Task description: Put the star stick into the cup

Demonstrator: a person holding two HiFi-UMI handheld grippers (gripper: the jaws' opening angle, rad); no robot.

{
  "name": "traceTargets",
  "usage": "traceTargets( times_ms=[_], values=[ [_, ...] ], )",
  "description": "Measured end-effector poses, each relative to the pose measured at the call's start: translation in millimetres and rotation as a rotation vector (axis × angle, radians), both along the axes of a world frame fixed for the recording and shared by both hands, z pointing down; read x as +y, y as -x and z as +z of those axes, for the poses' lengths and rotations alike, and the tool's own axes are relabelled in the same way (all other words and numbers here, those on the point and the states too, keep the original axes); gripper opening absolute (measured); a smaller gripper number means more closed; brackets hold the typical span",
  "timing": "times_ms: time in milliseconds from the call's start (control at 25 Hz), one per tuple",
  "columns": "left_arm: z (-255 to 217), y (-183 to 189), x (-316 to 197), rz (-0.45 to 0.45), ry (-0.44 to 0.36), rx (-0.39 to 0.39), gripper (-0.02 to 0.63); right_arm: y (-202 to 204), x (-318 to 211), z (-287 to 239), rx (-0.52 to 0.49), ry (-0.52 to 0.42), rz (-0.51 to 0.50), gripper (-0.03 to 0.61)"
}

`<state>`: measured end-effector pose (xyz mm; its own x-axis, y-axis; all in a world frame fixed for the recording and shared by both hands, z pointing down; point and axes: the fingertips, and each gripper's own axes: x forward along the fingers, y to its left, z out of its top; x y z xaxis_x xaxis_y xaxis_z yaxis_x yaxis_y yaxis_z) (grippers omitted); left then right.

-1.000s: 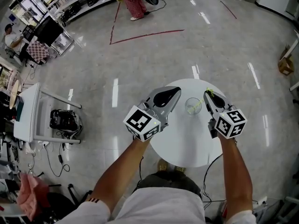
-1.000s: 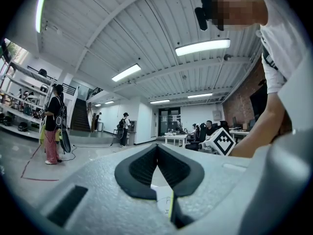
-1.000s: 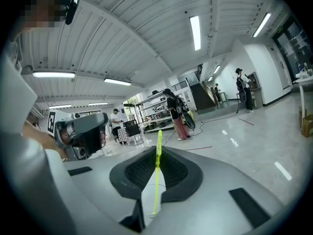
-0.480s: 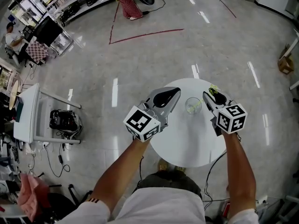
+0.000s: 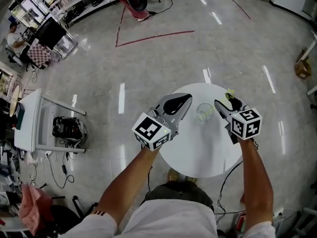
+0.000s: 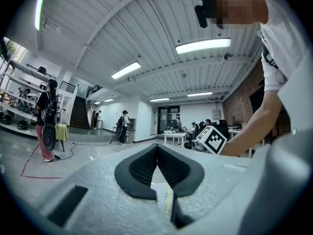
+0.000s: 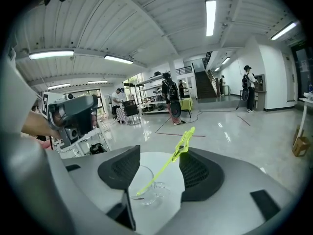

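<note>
Spreading apart just now, the right gripper's [image 7: 157, 153] jaws stand wide, with the stick [image 7: 163, 162] slanting up between them. No pad pinches it, though its upper part runs close along the right pad; I can't tell if they touch. The stick's lower end sits in the cup [image 7: 145, 180], and the star end sticks out over the rim (so the drop looks basically done).

Risks from here:
- If the stick leans on that pad, pulling the gripper away sideways could flick it out or tip the cup.
- The cup looks light and the stick long, so it may topple once it is free.

The left gripper [image 6: 157, 148] has its jaws pressed together on nothing, beside the cup and not steadying it. The cup stands on the table [image 5: 198, 152], away from its edge.
</note>
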<state>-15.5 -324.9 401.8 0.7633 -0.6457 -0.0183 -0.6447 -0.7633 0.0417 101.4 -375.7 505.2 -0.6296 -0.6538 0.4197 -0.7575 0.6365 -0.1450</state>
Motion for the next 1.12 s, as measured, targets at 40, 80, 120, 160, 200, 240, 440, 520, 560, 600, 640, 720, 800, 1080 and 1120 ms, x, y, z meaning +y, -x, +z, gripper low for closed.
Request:
traceTargets(
  times_ms=[40,80,120,160,200,240,440,520,560,600,640,720,800,1080,1120],
  values=[
    [-0.2,-0.6,-0.1,0.000,0.000,-0.001,0.015,-1.3,-0.2,0.7,0.005,0.001,0.003,0.216],
    [-0.4,-1.0,-0.4,0.000,0.000,-0.001,0.015,-2.4,-0.8,1.7,0.011,0.003,0.006,0.225],
    [-0.5,-1.1,-0.7,0.001,0.001,-0.002,0.015,-3.5,-1.5,3.1,0.018,0.006,0.010,0.232],
    [-0.3,-1.3,-0.8,0.002,0.001,-0.003,0.015,-4.7,-2.2,4.8,0.026,0.010,0.015,0.239],
    [0.1,-1.5,-0.7,0.003,0.000,-0.004,0.015,-6.3,-2.9,6.6,0.033,0.013,0.021,0.246],
    [0.7,-1.6,-0.4,0.005,0.000,-0.005,0.015,-8.0,-3.3,8.2,0.038,0.016,0.027,0.252],
    [2.2,-2.3,0.6,0.010,0.002,-0.007,0.015,-17.7,-3.7,7.3,0.041,0.009,0.054,0.270],
    [2.6,-2.3,0.5,0.012,0.002,-0.007,0.015,-21.2,-3.0,5.2,0.040,0.001,0.064,0.272],
    [2.5,-2.8,0.4,0.014,0.002,-0.007,0.015,-23.2,-2.6,3.7,0.039,-0.005,0.069,0.272],
    [2.0,-3.8,0.1,0.016,0.001,-0.007,0.015,-25.6,-2.4,1.4,0.037,-0.013,0.075,0.272],
    [1.0,-5.5,-0.3,0.018,-0.001,-0.006,0.015,-28.3,-2.4,-2.1,0.032,-0.023,0.081,0.272],
    [-1.4,-9.0,-0.7,0.024,-0.003,-0.006,0.015,-33.3,-2.3,-11.5,0.016,-0.050,0.090,0.271],
    [-3.0,-10.6,-0.1,0.028,-0.006,-0.006,0.015,-36.2,-1.6,-21.0,-0.001,-0.076,0.098,0.270],
    [-11.1,-17.7,2.9,0.048,-0.027,-0.008,0.015,-36.5,7.9,-59.7,-0.072,-0.174,0.072,0.261],
    [-13.6,-19.7,3.3,0.051,-0.032,-0.008,0.015,-35.5,9.9,-66.8,-0.078,-0.188,0.062,0.242]
  ],
)
